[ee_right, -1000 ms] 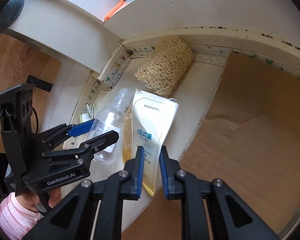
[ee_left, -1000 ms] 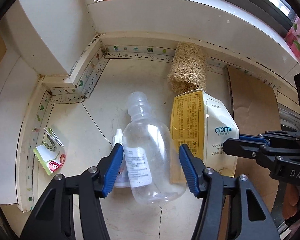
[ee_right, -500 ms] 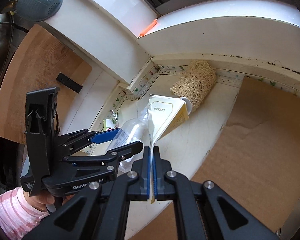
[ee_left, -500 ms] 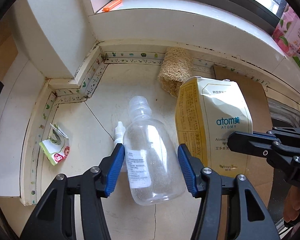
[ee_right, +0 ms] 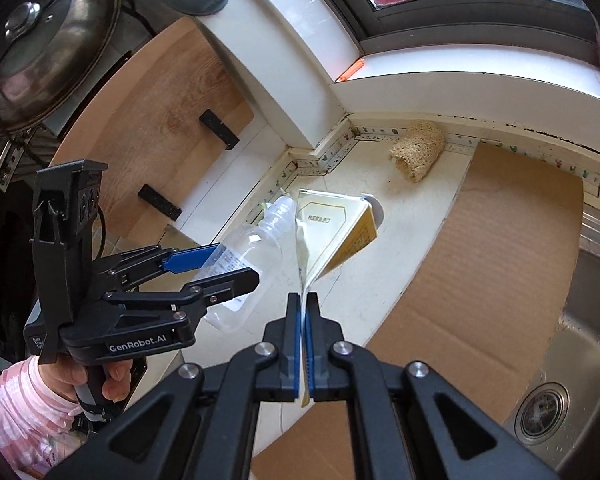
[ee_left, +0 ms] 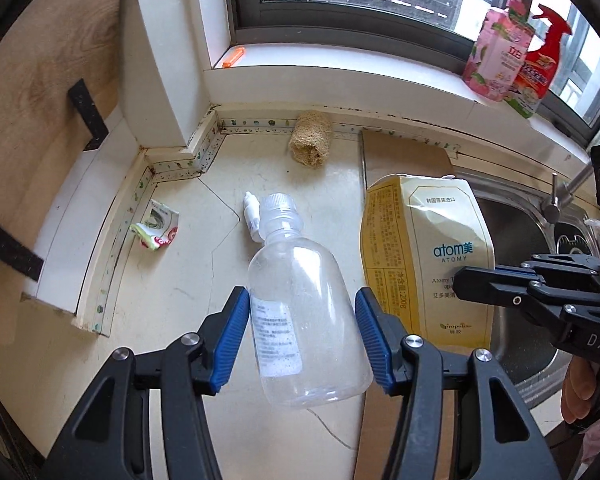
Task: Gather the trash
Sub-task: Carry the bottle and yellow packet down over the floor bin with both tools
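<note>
At the left of the left wrist view a crumpled wrapper [ee_left: 156,229] and a small white dropper vial [ee_left: 251,216] lie on the cracked cream counter [ee_left: 180,300], so I judge that these are trash not yet collected. In the middle the left gripper [ee_left: 300,334] has its blue ribbed fingers [ee_left: 232,330] half open around the belly of a clear, round plastic bottle [ee_left: 306,320], pressing both sides and holding it above the counter. At the right the right gripper [ee_right: 302,344] is fully closed on the thin bottom edge of the yellow and cream pouch [ee_left: 428,260], a soft, flat pack that hangs in the air beside the bottle.
</note>
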The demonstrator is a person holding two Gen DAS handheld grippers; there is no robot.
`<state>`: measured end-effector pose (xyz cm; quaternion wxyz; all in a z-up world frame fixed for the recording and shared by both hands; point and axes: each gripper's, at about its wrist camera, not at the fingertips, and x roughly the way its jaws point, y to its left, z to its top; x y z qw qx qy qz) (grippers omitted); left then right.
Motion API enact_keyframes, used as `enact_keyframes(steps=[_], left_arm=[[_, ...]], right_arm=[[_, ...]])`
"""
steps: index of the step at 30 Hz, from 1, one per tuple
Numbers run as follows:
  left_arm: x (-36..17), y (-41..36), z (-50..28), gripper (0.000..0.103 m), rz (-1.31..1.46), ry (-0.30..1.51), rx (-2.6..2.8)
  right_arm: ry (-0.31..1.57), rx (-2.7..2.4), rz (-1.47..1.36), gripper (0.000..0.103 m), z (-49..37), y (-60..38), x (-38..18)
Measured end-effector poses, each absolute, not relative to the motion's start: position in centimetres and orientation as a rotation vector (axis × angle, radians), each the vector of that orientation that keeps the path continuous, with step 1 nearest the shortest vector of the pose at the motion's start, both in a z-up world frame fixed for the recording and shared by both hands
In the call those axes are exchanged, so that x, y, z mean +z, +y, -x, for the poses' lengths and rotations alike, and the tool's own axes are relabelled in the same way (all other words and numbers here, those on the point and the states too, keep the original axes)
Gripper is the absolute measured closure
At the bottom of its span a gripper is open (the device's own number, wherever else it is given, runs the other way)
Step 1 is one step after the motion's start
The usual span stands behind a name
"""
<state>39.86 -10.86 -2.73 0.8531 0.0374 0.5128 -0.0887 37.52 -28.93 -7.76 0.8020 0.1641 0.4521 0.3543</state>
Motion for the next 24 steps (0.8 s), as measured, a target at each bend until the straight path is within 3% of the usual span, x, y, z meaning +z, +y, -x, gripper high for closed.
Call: enact_keyframes(steps=[12, 24], left_arm=[[1.6, -5.6, -21.3, 0.050, -0.085, 0.997, -0.292], [-0.8, -0.9, -6.9, 0.050, -0.079, 0.999, -0.379]], right_arm=[[0.893, 0.702, -0.342, 0.101, -19.3, -24.6, -2.5], [0.943, 0.643, -0.362, 0.101, -4.3, -19.6, -4.5]])
